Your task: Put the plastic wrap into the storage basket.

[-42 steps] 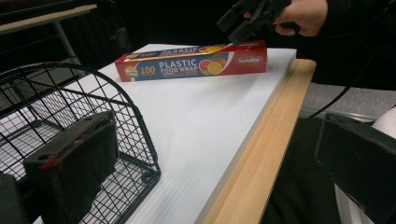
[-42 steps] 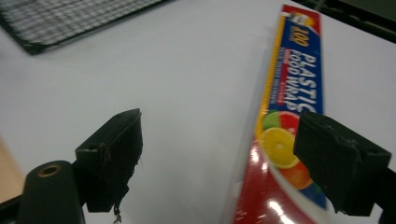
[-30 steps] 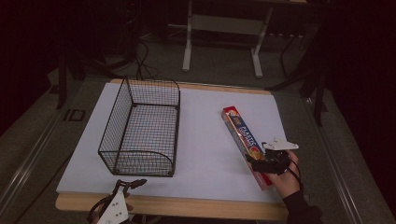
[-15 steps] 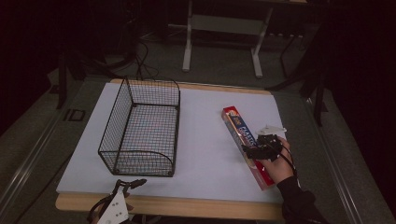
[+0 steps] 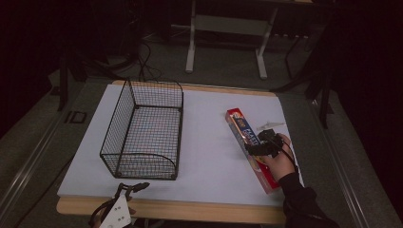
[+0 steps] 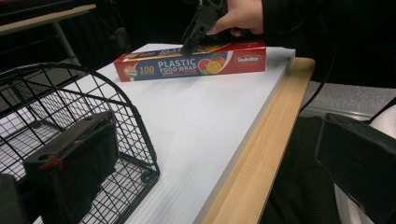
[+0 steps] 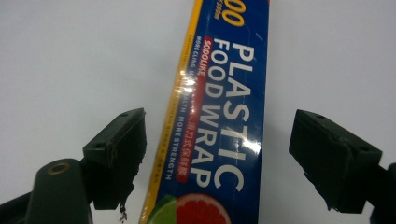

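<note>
From the high view, the plastic wrap box [image 5: 252,149] lies flat on the white tabletop [image 5: 209,142], well right of the wire basket [image 5: 145,130]. The right gripper [image 5: 256,146] hovers over its middle, and the left gripper [image 5: 124,190] rests at the near edge.

In the left gripper view, its jaws stand wide apart, holding nothing (one sits just before the basket's curved end [image 6: 93,116]).

In the right gripper view, the jaws stand open on either side of the box [image 7: 219,116], pads clear of it.
</note>
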{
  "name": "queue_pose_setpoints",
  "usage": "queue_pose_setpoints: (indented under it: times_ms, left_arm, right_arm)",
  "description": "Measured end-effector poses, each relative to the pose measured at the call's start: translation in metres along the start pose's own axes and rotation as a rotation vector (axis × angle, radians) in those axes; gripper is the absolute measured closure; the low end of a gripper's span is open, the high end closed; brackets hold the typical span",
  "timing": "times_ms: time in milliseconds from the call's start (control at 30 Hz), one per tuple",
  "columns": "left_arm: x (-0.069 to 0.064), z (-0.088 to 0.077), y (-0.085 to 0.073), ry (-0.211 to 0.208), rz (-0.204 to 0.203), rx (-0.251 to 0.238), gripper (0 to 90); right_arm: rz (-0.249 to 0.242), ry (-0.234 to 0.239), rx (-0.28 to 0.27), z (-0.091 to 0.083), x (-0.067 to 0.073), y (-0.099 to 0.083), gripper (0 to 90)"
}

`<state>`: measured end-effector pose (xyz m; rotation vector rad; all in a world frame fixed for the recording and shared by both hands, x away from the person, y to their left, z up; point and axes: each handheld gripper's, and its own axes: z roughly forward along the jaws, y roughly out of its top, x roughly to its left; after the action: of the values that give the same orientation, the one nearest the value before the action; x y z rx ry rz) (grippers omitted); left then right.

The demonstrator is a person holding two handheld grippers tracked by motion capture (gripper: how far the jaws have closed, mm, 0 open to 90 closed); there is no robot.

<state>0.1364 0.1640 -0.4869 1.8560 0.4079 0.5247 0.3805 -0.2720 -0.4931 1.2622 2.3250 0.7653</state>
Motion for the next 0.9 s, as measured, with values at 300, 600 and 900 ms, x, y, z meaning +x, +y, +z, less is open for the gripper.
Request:
queue_pose_setpoints:
  times_ms: [300, 600, 900]
  left_arm:
    - [-0.001, 0.000, 0.000, -0.002, 0.004, -0.001, 0.0]
    - [-0.001, 0.000, 0.001, -0.008, 0.011, -0.003, 0.0]
    - [-0.001, 0.000, 0.000, -0.008, 0.011, 0.000, 0.0]
  right_arm:
    - [0.034, 0.001, 0.073, 0.010, -0.004, 0.008, 18.8]
    - [0.048, 0.014, 0.124, 0.019, -0.005, 0.014, 21.8]
    - [0.072, 0.014, 0.237, 0.032, -0.004, 0.023, 23.6]
